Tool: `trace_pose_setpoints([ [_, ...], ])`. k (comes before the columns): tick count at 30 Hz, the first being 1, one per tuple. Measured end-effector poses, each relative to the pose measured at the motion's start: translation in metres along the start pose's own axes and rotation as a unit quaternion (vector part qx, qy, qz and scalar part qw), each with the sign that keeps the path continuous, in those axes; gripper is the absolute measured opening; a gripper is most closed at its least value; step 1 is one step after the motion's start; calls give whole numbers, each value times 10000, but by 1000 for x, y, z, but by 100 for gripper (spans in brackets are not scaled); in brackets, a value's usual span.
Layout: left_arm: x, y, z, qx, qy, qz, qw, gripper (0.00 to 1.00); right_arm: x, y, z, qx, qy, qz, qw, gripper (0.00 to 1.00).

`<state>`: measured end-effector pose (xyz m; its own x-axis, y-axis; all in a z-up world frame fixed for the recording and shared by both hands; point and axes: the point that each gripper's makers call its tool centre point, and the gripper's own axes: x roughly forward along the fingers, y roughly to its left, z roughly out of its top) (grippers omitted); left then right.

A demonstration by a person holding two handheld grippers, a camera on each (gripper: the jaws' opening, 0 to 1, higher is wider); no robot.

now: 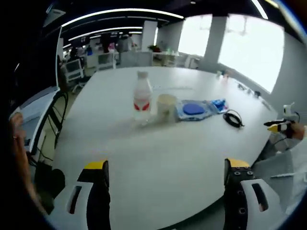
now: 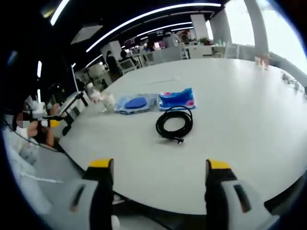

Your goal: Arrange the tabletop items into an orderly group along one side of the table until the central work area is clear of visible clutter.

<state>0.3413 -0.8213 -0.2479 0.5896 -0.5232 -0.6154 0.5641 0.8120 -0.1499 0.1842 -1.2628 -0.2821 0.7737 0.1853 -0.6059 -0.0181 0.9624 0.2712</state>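
Because both tongs, left (image 1: pixel 165 179) and right (image 2: pixel 159 179), hang apart and empty at the counter (image 1: pixel 158 153) edge, nothing is gripped; bottle (image 1: pixel 142 98), cup (image 1: pixel 166 106), pouches (image 2: pixel 135 103) and cable (image 2: pixel 174 124) sit in a loose row mid-counter.

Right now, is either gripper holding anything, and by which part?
Nothing is held. The left gripper and right gripper are both open over the table's near edge, short of the bottle and black cable.

white table (image 1: pixel 158 158), bottle (image 1: pixel 142 97), cup (image 1: pixel 166 106), blue packets (image 1: pixel 194 109), coiled black cable (image 2: pixel 174 123)
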Motion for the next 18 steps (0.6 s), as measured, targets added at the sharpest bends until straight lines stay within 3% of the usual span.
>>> trace_pose_setpoints([
  [7, -5, 0, 0, 3, -41, -71, 10000, 96, -6, 3, 2, -49, -33, -70, 10000, 77],
  [11, 0, -5, -6, 44, 159, -199, 9997, 94, -6, 7, 3, -60, -59, -78, 9999, 77],
  [18, 2, -13, -3, 51, 66, -357, 9993, 95, -3, 19, -5, -19, -14, -48, 10000, 77],
])
